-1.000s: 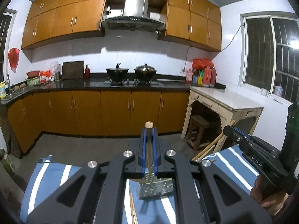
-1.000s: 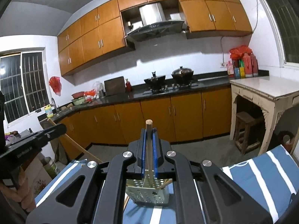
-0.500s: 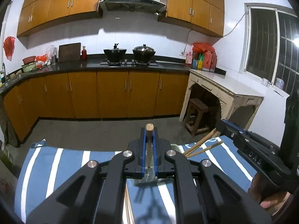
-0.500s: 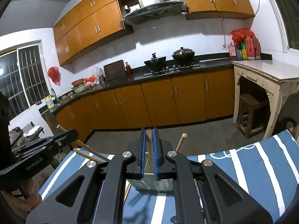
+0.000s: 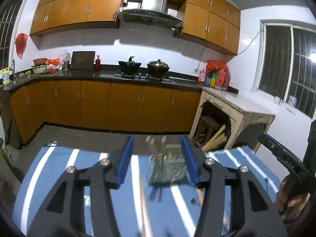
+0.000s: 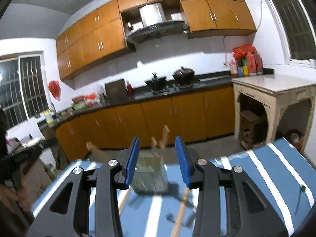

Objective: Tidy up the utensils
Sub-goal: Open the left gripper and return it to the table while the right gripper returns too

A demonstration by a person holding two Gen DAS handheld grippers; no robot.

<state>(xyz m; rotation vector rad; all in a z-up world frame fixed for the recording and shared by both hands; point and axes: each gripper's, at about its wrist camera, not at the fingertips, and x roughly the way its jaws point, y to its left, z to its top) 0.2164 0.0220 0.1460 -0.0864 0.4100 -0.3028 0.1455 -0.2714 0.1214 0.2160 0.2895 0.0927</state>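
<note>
Wooden chopsticks [image 5: 156, 144] upright in perforated metal holder [image 5: 167, 169] on blue-striped counter [image 5: 59, 169]; left hand-held gripper [image 5: 157, 158] and right hand-held gripper [image 6: 157, 158] both opening, clasping nothing.

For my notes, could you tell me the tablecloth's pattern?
Blue with white stripes; the tablecloth shows best in the right wrist view.

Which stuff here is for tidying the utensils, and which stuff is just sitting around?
For the job:
- perforated holder
- chopsticks standing in it
- loose chopsticks on the cloth

Just sitting around:
- two pots on the stove
- cutting board
- wooden stool
- bottles on the side table
</note>
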